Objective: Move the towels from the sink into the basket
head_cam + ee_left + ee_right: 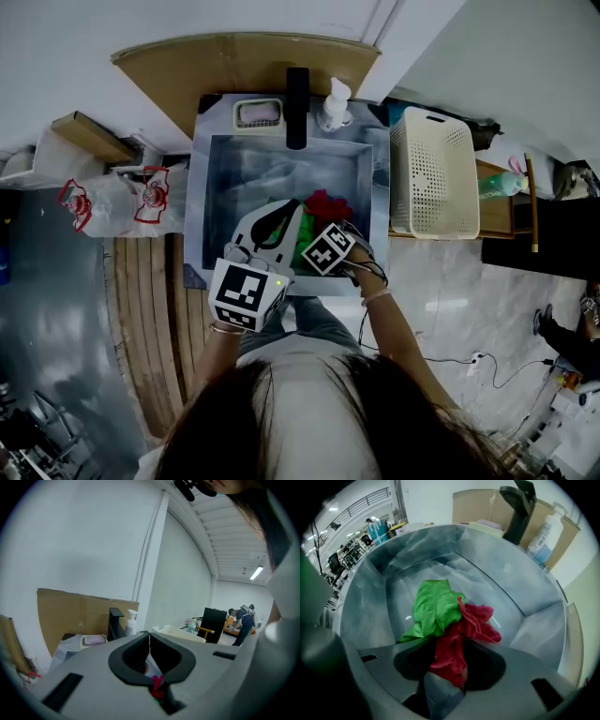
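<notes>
No readable writing anywhere here; the pump bottle (335, 103) has a bluish label but the text is too blurry, and the two plastic bags (117, 202) on the left carry red print I can't make out. The only clear graphics are the black-and-white squares on the two marker cubes (246, 292).

Both towels are down in the sink (225, 187), in its near right part. The right gripper (452, 646) has its jaws clamped on the red towel (459, 639); the towel is bunched into a strip whose long axis runs from the jaws toward the far side of the sink, where it fans out in a crumple. The green towel (433, 606) lies just left of it, touching it and crumpled with no clear long axis, though one corner trails toward the near left.

The left gripper (149, 634) is up above the near edge of the sink with its jaws pressed together at the tips; a scrap of red and green shows low in the gap behind them, and I can't tell if that's caught or just seen through.

Counts: two towels (one red, one green); one white perforated basket (431, 173) right of the sink, standing lengthwise near to far; one black faucet (297, 108) at the far rim; one soap dish (258, 114) just left of the faucet; one pump bottle just right of it.
</notes>
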